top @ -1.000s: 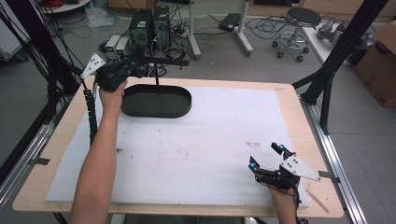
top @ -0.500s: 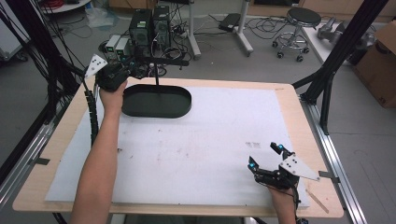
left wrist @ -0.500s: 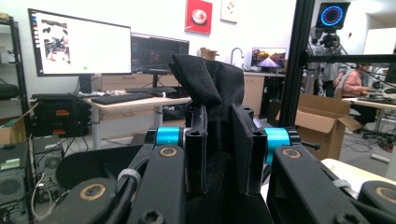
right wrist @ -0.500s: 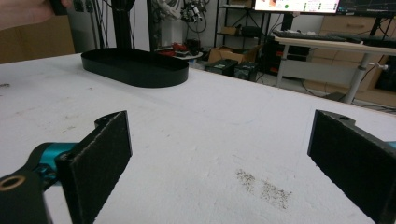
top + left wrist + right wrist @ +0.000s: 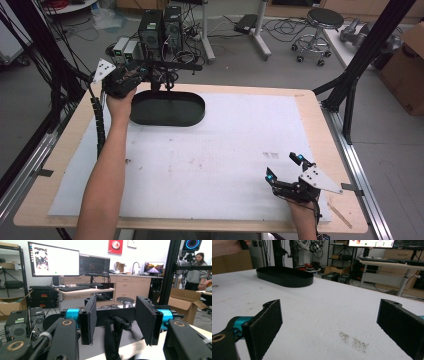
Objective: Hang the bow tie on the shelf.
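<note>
A black oval tray (image 5: 170,111) lies empty at the far left of the white table sheet, and it appears far off in the right gripper view (image 5: 284,277). My left gripper (image 5: 147,75) is held just behind the tray's far left rim, pointing past the table's far edge. In its own view the left gripper (image 5: 116,307) is open, with a black upright bracket (image 5: 112,337) standing between the jaws without touching either pad. My right gripper (image 5: 284,167) rests near the front right of the sheet, open, with nothing between its pads (image 5: 267,325).
A thin black bar on a stand (image 5: 172,65) crosses just behind the tray. The white sheet (image 5: 225,145) has faint stains at its middle and some dark specks (image 5: 353,340). Computers and cables (image 5: 160,30) sit on the floor beyond the far edge, black frame posts (image 5: 350,95) at the right.
</note>
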